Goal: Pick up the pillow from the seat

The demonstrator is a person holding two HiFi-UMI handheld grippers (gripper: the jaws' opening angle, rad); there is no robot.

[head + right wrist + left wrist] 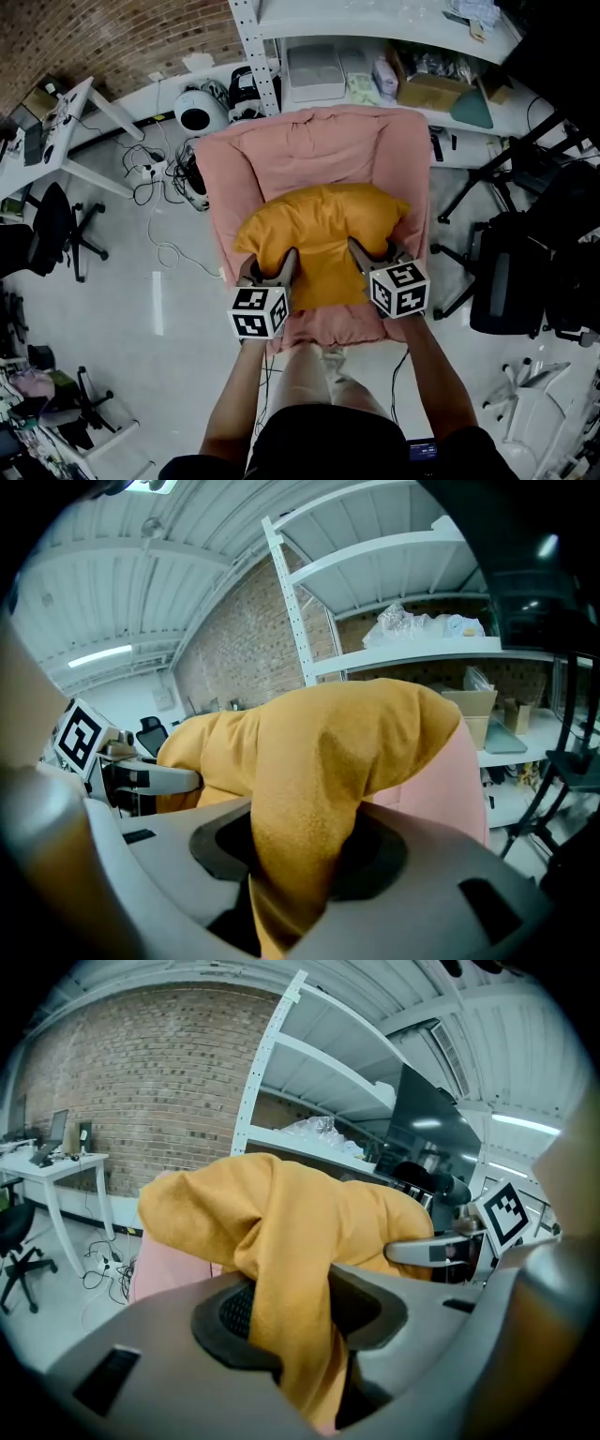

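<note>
Nearest, the left gripper (275, 269) and right gripper (373, 259) are each clamped on a fold of the orange pillow (323, 225), one at each front corner, probably to keep it level. The pillow hangs over the pink seat (319, 141), whose arms flank it closely. Upward looks the freest way, with shelves (375, 19) beyond

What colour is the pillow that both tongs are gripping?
Mustard yellow; the pillow shows best in the head view, against the pink seat.
</note>
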